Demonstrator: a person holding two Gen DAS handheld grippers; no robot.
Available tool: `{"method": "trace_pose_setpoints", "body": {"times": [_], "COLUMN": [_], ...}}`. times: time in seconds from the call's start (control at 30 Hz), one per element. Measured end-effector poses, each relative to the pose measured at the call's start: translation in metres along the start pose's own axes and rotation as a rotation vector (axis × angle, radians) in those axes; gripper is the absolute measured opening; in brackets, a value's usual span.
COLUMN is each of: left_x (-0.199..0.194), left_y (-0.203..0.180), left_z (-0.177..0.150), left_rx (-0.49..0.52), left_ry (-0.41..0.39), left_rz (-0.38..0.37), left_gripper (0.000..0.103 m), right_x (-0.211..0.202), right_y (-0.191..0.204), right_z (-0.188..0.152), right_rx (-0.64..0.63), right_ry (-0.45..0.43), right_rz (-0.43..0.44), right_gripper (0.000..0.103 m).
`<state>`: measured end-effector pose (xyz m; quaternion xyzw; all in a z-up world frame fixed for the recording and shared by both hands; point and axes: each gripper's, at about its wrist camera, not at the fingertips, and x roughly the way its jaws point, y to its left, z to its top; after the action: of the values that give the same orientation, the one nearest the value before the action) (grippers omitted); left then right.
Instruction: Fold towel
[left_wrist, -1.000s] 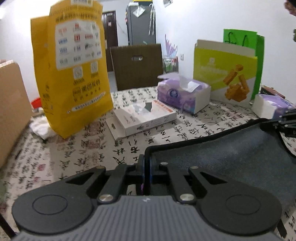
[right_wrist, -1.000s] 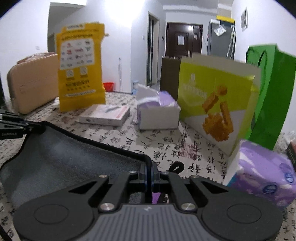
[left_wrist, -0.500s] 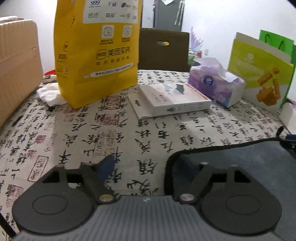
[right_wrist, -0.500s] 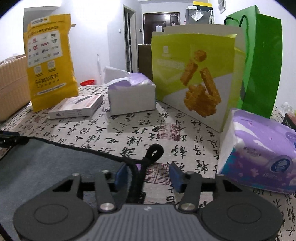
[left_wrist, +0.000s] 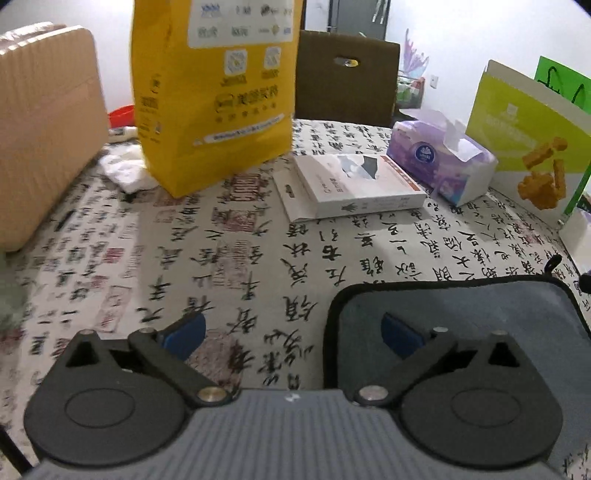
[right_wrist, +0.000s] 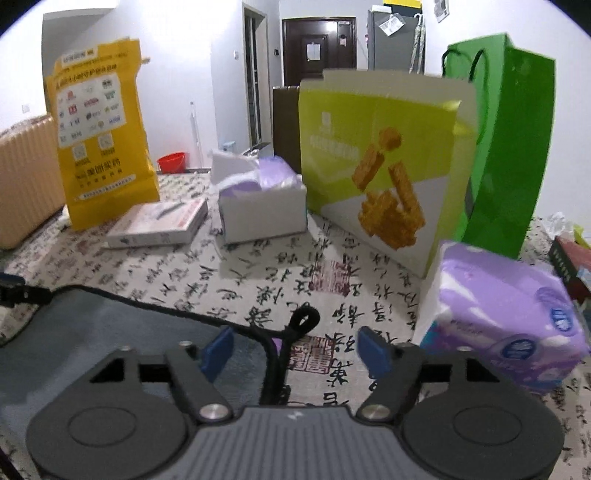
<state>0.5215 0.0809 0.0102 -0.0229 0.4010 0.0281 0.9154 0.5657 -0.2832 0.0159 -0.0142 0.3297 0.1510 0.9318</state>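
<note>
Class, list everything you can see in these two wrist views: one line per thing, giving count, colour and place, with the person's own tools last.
Grey towel with black trim: one, flat on table, near edge.
Calligraphy-print tablecloth: one, white with black and red.
Yellow paper bag: one, standing, far left.
Flat white box: one, beside yellow bag.
Opened purple tissue pack: one, mid-table.
Lime snack carton: one, standing at back.
Green gift bag: one, behind carton.
Sealed purple tissue pack: one, right.
Beige suitcase: one, far left.
Left gripper: open, over towel corner.
Right gripper: open, around towel's loop.

Left gripper (left_wrist: 291, 332), right gripper (right_wrist: 295, 349): black linkages, blue pads, silver screws, ribbed grey housing
</note>
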Motion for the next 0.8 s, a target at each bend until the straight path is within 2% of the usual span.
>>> {"method": "trace_pose_setpoints", "body": {"times": [0.03,0.3,0.37,0.8], "left_x": [-0.007,-0.061,-0.073,-0.129], "left_y": [0.0,-0.002,-0.005,-0.017], "left_z": [0.0,-0.006,-0.011,-0.053], "left_rx": [0.001,-0.007,0.002,0.035], "left_ry": [0.002,-0.019,-0.023,-0.023], "left_rz": [0.004,-0.011,-0.012,-0.042], "left_gripper": [0.103,0.103,0.103,0.103], "right_x": [-0.006,-0.052,-0.064,-0.128], "right_y": [0.0,0.002,0.005,0.027], "right_z": [0.001,0.003,0.002,-0.022], "right_rx": [0.008,0.038,0.033,-0.004], "right_ry": [-0.005,-0.014,-0.016,-0.007], "right_rz": [0.001,-0.004,-0.011,0.014], "right_gripper": [0.088,0.09,0.096,0.1]}}
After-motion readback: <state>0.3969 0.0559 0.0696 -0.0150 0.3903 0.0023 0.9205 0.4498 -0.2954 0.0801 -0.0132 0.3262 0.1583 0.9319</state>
